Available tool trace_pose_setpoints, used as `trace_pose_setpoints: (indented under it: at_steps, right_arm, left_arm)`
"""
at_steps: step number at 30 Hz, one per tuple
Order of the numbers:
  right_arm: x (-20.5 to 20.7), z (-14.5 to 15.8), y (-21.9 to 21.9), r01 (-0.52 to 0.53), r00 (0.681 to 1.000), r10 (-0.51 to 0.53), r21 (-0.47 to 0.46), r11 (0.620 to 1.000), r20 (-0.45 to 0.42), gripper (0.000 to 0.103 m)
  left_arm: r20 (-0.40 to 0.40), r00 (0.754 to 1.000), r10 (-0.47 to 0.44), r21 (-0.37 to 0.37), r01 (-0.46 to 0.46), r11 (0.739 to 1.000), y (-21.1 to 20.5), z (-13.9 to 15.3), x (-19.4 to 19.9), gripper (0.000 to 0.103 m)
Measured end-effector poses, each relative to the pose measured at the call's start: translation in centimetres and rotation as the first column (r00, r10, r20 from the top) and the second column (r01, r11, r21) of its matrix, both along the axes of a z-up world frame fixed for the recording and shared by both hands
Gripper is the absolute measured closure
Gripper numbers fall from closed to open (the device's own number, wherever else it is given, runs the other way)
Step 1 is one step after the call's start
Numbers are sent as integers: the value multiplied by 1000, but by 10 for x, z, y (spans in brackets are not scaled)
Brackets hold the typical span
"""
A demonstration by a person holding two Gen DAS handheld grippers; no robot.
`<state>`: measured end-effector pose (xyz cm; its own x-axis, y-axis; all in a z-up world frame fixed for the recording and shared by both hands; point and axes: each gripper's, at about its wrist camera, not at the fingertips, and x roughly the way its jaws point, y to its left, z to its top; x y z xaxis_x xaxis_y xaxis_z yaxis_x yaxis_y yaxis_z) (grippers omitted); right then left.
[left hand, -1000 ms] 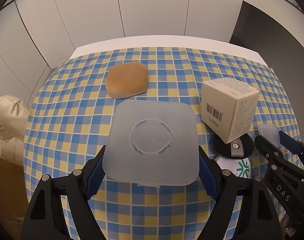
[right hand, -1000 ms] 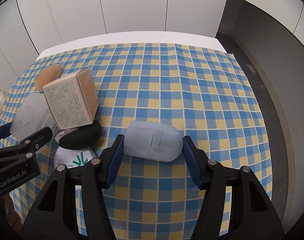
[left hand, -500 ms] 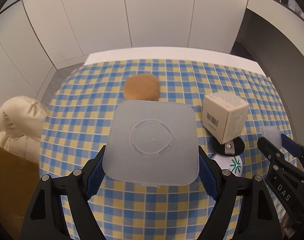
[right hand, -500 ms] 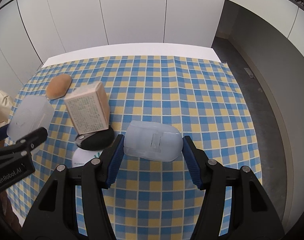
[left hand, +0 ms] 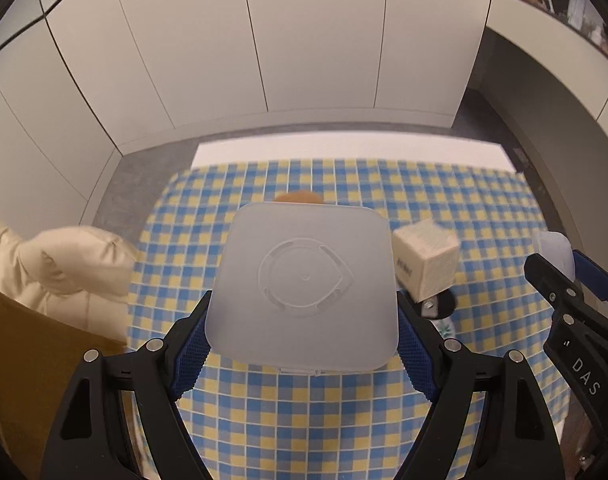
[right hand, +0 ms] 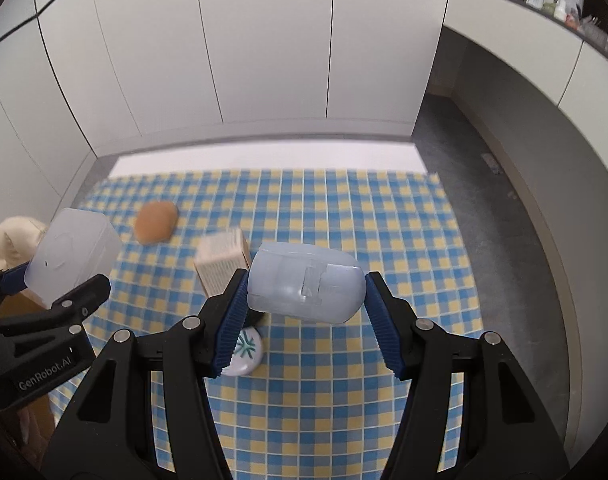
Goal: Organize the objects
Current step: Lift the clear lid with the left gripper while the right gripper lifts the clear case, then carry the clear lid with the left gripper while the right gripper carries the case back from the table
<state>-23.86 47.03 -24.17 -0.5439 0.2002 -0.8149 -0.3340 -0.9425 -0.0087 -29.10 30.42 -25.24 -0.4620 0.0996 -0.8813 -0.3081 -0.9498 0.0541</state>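
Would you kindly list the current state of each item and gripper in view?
Left gripper: shut on square translucent container, held off the table.
Right gripper: shut on rounded translucent lid, held off the table.
Cardboard box: tilted, propped on black disc.
Bread roll: lying on tablecloth.

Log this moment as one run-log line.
left gripper: shut on square container | right gripper: shut on rounded lid | both held above checkered table | carton, bun on table

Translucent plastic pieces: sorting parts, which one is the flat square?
The square lid in the left gripper; the right gripper holds a rounded container.
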Motion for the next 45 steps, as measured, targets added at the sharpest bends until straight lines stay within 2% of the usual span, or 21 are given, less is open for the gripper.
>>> trace_pose_setpoints:
  at_steps: [14,21,31,35,38,45]
  right_arm:
    - [21,131,-12,-11,989,17,42,999,-149,43]
    - [32,182,-24,-21,981,34,74,997,-192,43]
    - [53,242,-47,-30,977,56,126,992,-206,43]
    - [63,258,-43,-3,982,19,83,997,-190,43]
    - [75,269,-39,19,982,-10,44,999,-189,43]
    - [103,294,-40,41,975,-29,51,998,-219,43]
  left_arm:
    - [-89,995,47,43,-43,998,-13,110,8,21]
    - [-129,989,71,56,-64,996,-23,158,22,21]
    - [-186,979,87,99,-69,993,-44,217,52,21]
    - [-201,974,101,128,-76,989,-53,239,67,21]
    - [-216,969,122,121,-97,988,-58,253,76,21]
    - [-228,964,137,142,-107,984,-68,276,103,21]
